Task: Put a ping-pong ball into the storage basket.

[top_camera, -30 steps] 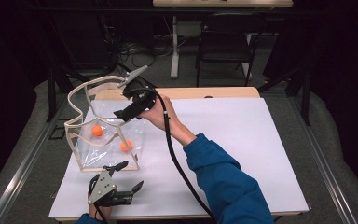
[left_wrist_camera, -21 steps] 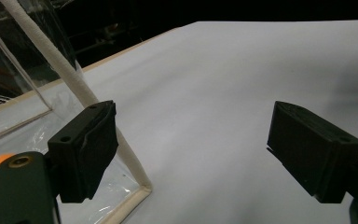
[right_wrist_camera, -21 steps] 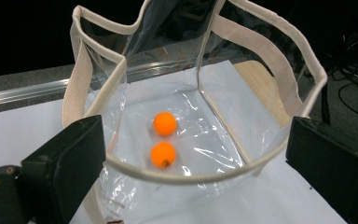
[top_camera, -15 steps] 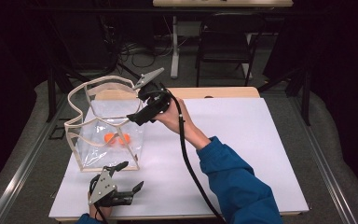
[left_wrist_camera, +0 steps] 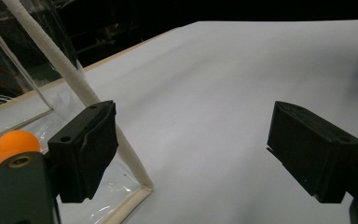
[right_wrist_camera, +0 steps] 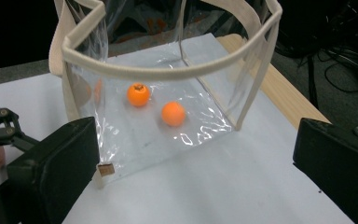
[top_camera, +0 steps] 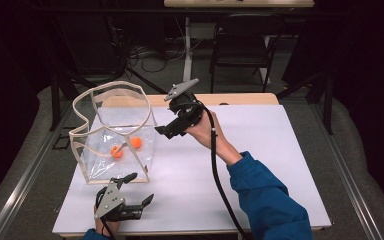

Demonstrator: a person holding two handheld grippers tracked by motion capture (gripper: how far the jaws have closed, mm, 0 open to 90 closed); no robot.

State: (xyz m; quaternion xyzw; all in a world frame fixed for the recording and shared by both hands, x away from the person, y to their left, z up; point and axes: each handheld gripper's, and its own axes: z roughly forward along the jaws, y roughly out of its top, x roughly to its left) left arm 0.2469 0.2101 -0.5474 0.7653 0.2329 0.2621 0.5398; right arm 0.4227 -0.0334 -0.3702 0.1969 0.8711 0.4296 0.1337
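Clear bag w/ cream trim stands upright on white table, far-left part. Two orange fruits lie on its bottom, near each other, not touching. Right tool held above table just right of bag, pointing at it; its jaws have just been opening, now wide apart, nothing btw them. Left tool low at near table edge, just in front of bag's corner, released, jaws wide, empty.

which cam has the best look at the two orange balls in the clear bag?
Right gripper view: both orange balls sit unobstructed on the floor of the clear bag, one with a dark spot on top. The high view shows them small. The left gripper view catches one ball, partly behind its own jaw.
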